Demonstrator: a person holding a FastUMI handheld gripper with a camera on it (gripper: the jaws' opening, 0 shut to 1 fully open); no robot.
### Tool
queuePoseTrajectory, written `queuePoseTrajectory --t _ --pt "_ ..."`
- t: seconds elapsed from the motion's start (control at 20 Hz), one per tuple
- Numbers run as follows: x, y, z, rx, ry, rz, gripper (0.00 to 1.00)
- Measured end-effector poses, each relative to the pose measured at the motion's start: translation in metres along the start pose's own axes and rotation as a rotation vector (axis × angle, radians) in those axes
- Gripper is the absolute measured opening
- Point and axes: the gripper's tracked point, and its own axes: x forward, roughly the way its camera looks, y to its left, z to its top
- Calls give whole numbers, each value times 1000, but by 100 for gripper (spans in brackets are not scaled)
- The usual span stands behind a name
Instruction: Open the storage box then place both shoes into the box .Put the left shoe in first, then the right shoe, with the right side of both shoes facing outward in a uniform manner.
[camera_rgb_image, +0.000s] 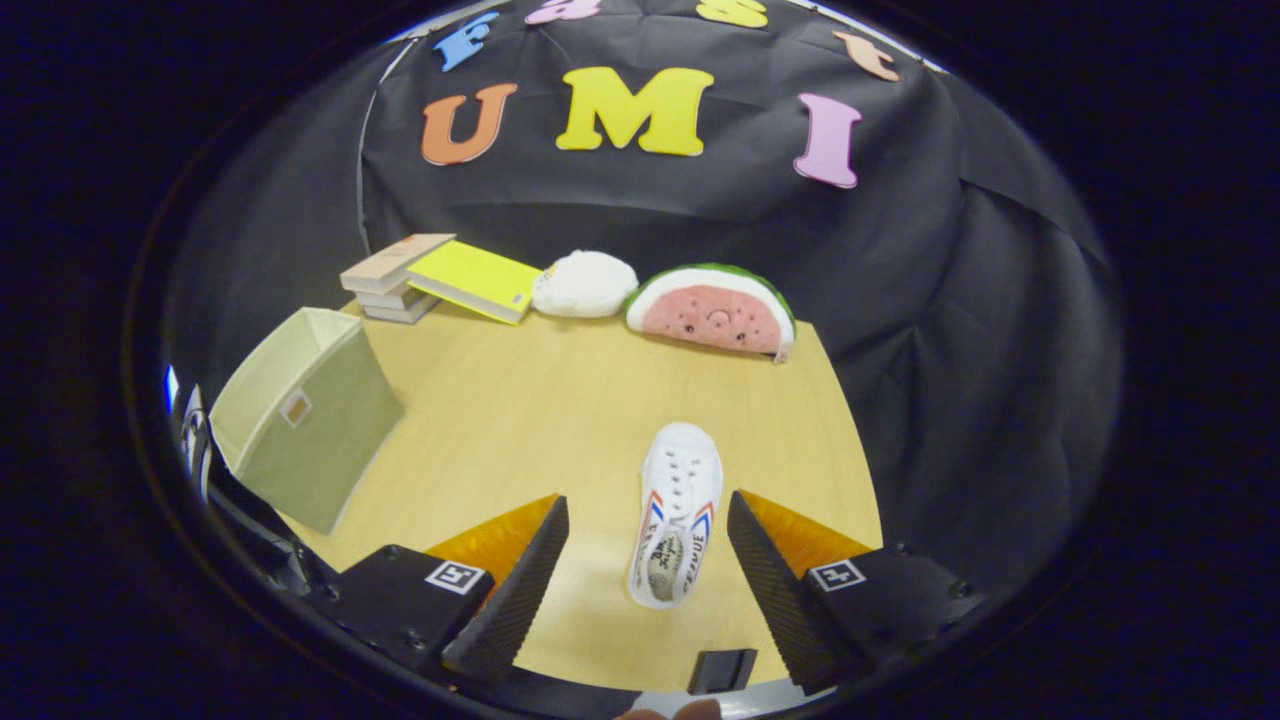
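A white canvas shoe (676, 515) with red and blue side stripes lies on the wooden table (560, 400), toe pointing away from me. Its heel half sits between the two fingers of my gripper (648, 505), which is open wide; neither finger touches the shoe. A pale green fabric storage box (305, 425) stands to the left of the fingers near the table's left edge, its top open and a small label on its side.
Along the back edge of the table are a stack of books (395, 280) with a yellow book (475, 282) leaning on it, a white plush (585, 285) and a watermelon-slice plush (715, 312). The table's right edge drops off close beyond the right finger.
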Motion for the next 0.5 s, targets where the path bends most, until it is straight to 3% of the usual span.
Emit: queuePoseTrajectory --t 0.2,0.5 --pt "46 -34 -26 26 110 -15 100" --pt "92 -46 -47 73 234 38 100"
